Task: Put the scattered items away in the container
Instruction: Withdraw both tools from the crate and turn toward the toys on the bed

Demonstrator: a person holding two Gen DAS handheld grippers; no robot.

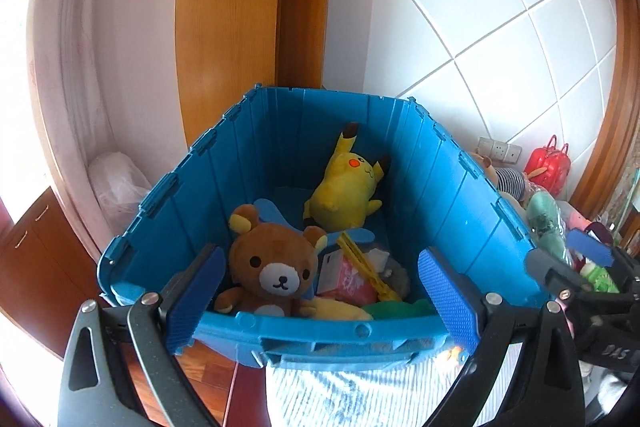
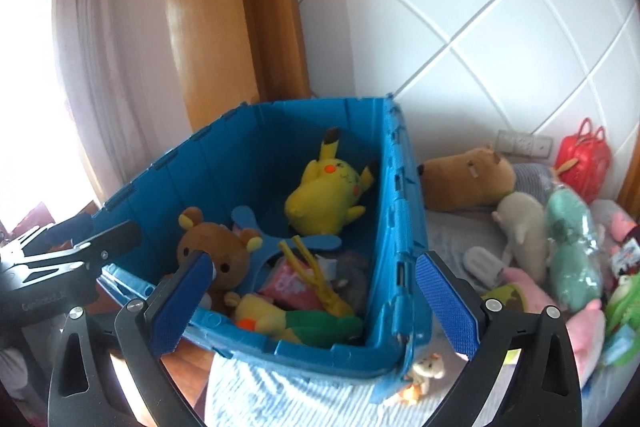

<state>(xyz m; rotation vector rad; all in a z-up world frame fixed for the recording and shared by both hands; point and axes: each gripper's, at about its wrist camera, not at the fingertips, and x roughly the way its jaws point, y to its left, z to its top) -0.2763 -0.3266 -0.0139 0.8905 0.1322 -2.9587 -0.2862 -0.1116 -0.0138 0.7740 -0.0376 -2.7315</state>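
Observation:
A blue plastic crate [image 1: 280, 131] stands open on the bed; it also shows in the right wrist view [image 2: 404, 211]. Inside lie a brown bear plush [image 1: 276, 267], a yellow Pikachu plush [image 1: 344, 187], a pink packet [image 1: 348, 281] and other soft toys. My left gripper [image 1: 320, 297] is open and empty, over the crate's near rim. My right gripper [image 2: 316, 301] is open and empty, over the crate's near right corner. Right of the crate lie scattered plush toys: a brown capybara [image 2: 468, 179], a grey one [image 2: 524, 227], a mint one [image 2: 572, 247] and a pink one [image 2: 560, 323].
A small orange toy [image 2: 420, 379] lies by the crate's near corner on the striped bedding [image 2: 304, 395]. A red bag [image 2: 584, 159] stands at the tiled wall. A wooden frame [image 1: 240, 7] and curtain [image 1: 80, 67] stand behind the crate. Wooden floor [image 1: 152, 387] lies lower left.

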